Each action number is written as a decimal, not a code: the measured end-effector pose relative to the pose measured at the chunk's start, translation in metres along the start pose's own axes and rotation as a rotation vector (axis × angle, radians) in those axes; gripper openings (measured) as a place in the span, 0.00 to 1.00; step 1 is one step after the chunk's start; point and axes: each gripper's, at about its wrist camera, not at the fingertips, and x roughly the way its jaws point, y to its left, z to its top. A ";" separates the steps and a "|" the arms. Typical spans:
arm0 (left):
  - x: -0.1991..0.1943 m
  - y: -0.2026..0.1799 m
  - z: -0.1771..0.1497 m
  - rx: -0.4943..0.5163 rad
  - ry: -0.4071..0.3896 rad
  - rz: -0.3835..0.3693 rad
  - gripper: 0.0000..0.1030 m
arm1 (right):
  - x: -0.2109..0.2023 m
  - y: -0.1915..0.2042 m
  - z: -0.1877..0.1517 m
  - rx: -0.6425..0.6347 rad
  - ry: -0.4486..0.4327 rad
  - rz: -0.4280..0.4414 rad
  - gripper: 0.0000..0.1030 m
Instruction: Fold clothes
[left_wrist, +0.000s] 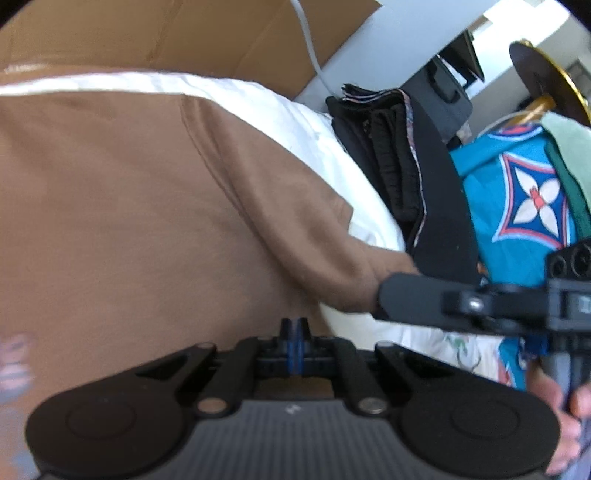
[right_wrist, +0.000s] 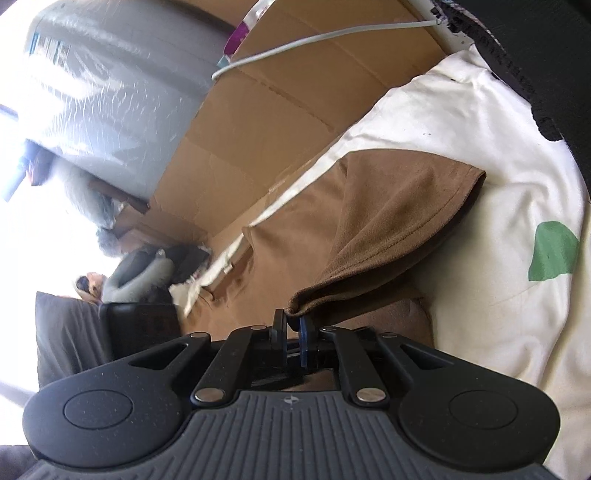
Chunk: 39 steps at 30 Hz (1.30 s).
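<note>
I have the brown shirt (left_wrist: 140, 206) spread on the white bedding (right_wrist: 498, 177). My right gripper (right_wrist: 291, 325) is clamped on its sleeve edge, lifted. My left gripper (left_wrist: 294, 328) has its fingers together, apparently empty. Step: folding the sleeve inward. Next: carry it across the body, then release.

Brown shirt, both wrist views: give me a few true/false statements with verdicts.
1. The right gripper pinches the brown shirt at its sleeve. True.
2. The left gripper is wide open. False: its fingers are together.
3. The shirt lies on a white sheet. True.
4. The folded black clothes sit on top of the shirt. False: they lie beside it, past the sheet's edge.
5. The cardboard is behind the sheet. True.
</note>
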 end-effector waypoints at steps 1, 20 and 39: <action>-0.009 0.002 0.000 -0.009 -0.001 0.010 0.01 | 0.001 0.001 -0.002 -0.014 0.007 -0.009 0.06; -0.074 0.030 -0.016 -0.097 -0.116 0.084 0.02 | -0.015 -0.005 0.001 -0.154 -0.014 -0.223 0.33; -0.075 0.039 -0.020 -0.118 -0.146 0.089 0.02 | 0.009 -0.047 0.048 -0.071 -0.198 -0.520 0.33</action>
